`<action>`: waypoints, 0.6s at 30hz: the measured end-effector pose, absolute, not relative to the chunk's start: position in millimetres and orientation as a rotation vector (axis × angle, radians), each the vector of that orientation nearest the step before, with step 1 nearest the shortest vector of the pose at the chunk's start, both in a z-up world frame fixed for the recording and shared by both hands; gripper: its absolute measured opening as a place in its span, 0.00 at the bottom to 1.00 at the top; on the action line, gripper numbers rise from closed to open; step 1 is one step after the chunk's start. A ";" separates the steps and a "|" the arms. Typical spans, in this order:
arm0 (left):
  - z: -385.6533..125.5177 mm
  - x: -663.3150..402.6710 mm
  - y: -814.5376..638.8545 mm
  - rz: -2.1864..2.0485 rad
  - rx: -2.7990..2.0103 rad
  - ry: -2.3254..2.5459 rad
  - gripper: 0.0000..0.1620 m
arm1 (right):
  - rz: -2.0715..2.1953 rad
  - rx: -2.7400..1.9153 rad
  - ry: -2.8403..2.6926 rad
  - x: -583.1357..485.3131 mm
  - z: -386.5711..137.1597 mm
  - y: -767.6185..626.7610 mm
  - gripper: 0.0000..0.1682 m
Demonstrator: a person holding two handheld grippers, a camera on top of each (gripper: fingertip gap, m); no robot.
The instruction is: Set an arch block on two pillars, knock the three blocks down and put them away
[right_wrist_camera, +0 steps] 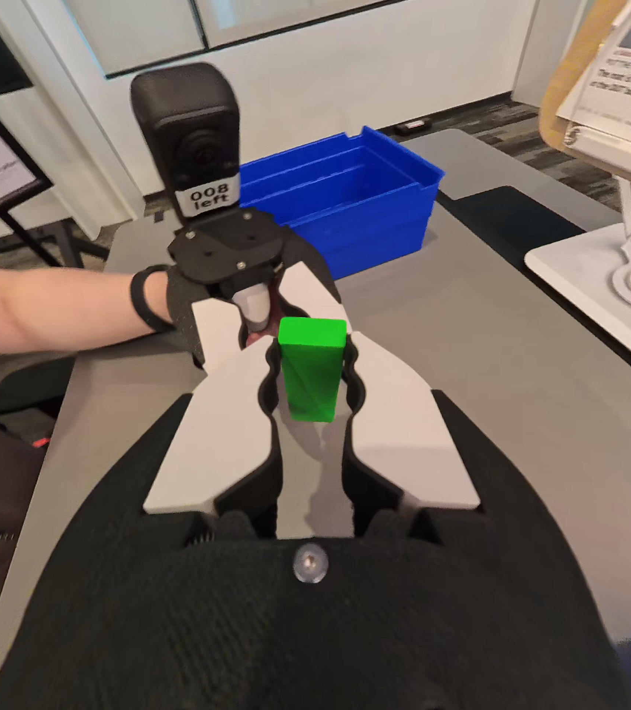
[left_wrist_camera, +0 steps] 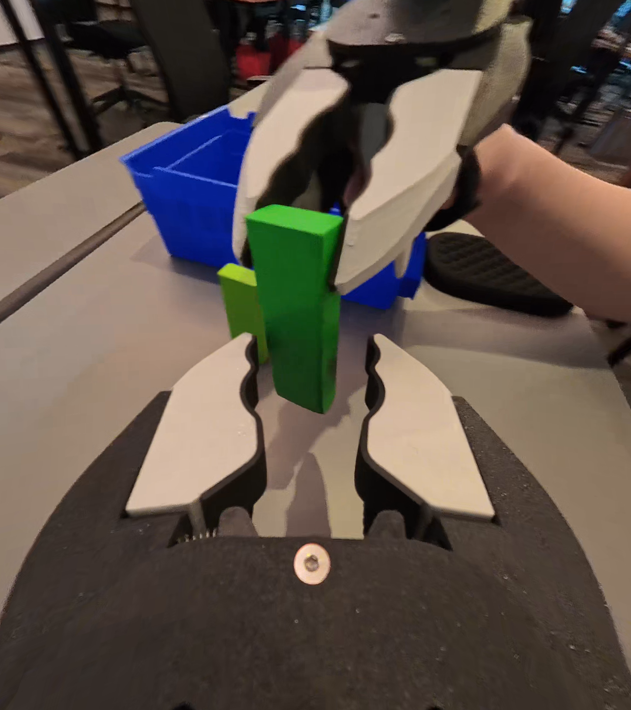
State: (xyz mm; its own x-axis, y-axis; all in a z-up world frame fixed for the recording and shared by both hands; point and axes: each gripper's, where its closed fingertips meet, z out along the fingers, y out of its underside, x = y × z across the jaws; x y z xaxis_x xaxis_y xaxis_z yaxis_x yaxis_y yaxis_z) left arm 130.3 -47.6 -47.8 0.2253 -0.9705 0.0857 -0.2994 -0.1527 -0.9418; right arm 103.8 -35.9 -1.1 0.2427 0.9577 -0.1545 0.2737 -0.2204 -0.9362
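The green pillar block (right_wrist_camera: 312,370) is rigid, light by my judgement, with smooth painted faces that may slip; its flat long sides near the top are where to grip it. My right tool (right_wrist_camera: 311,347) is clamped on exactly those sides, holding it upright in front of the blue bin (right_wrist_camera: 364,215), its base at or just above the desk (right_wrist_camera: 498,384). A lighter green block (left_wrist_camera: 239,303) stands just beside it. My left tool (left_wrist_camera: 312,378) is spread wide and empty, the pillar just ahead of its fingertips.
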 end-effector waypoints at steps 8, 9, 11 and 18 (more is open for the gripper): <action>-39.1 144.5 -68.3 -1.059 -1.525 1.343 0.22 | 1.109 -1.561 -1.385 114.3 2.9 -63.4 0.20; -42.2 146.8 -69.7 -1.061 -1.537 1.362 0.22 | 1.109 -1.550 -1.403 115.1 2.9 -64.9 0.20; -50.8 151.1 -71.7 -1.049 -1.567 1.408 0.22 | 1.100 -1.537 -1.441 116.6 0.5 -67.1 0.20; -63.0 156.4 -52.2 -0.974 -1.591 1.407 0.21 | 0.964 -1.466 -1.363 132.6 13.2 -46.3 0.34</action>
State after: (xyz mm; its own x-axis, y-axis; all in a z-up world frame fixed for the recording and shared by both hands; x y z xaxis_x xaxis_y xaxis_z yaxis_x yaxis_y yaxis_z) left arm 156.4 -52.2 -63.0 0.0915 -0.9947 0.0462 -0.3939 -0.0788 -0.9158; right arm 132.6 -46.3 13.2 0.0929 0.9953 0.0285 0.3051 -0.0012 -0.9523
